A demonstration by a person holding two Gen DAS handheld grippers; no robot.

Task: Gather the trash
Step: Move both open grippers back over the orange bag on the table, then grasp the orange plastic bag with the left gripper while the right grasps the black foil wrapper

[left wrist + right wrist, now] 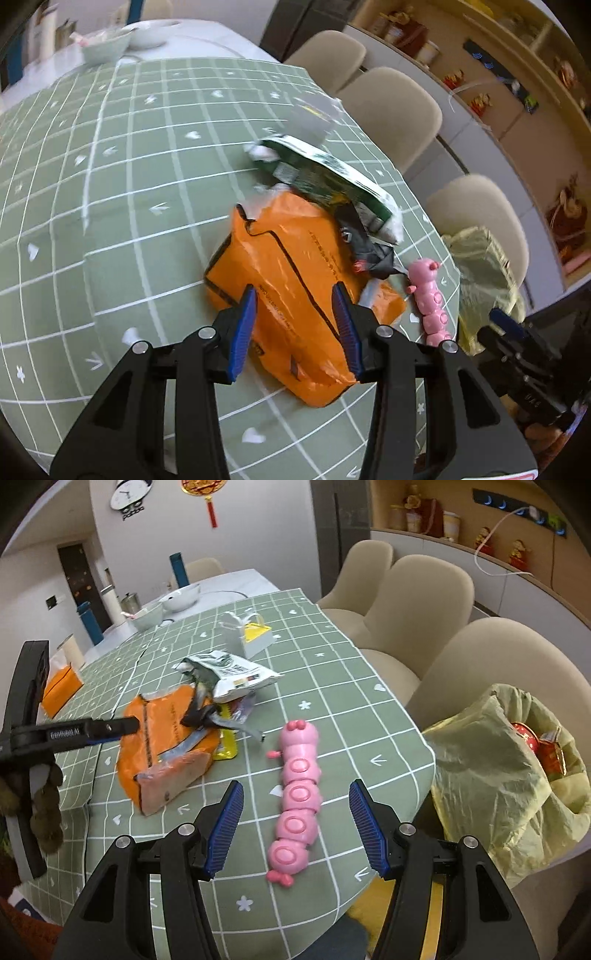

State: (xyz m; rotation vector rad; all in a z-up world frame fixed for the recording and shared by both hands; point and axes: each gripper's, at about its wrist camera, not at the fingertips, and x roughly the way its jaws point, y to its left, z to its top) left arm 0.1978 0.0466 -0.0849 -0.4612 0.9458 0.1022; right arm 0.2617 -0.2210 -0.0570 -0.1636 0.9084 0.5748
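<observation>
Two black hand-held grippers with blue ribbed pads work over a dining table: the left gripper (295, 317) hangs with its jaws partly apart above an orange plastic bag (284, 266), the pads on either side of it but not pressing it, while the right gripper (295, 823) stands with its jaws wide and holds nothing, a pink caterpillar toy (297, 794) lying on the cloth between and beyond its fingers.

The table (207, 37) is draped in a green tablecloth (110, 192) with a white grid and small white hearts, flowers and arrows. Beige chairs (421, 602) line its far side. A pale yellow trash bag (495, 775) gapes open just off the table's edge, to the right of the right gripper, with red packaging visible inside.

The trash sits in a loose heap in the middle of the cloth. The orange plastic bag is the largest piece. A green-and-white snack packet (236, 675) lies crumpled against its far end, and a black wrapper (201, 712) rests between the two. A yellow wrapper (226, 744) pokes out beside the orange bag. A small grey-and-yellow box with handles (255, 635) stands farther back, apart from the heap. Two white bowls (181, 596) sit at the table's bare far end.
</observation>
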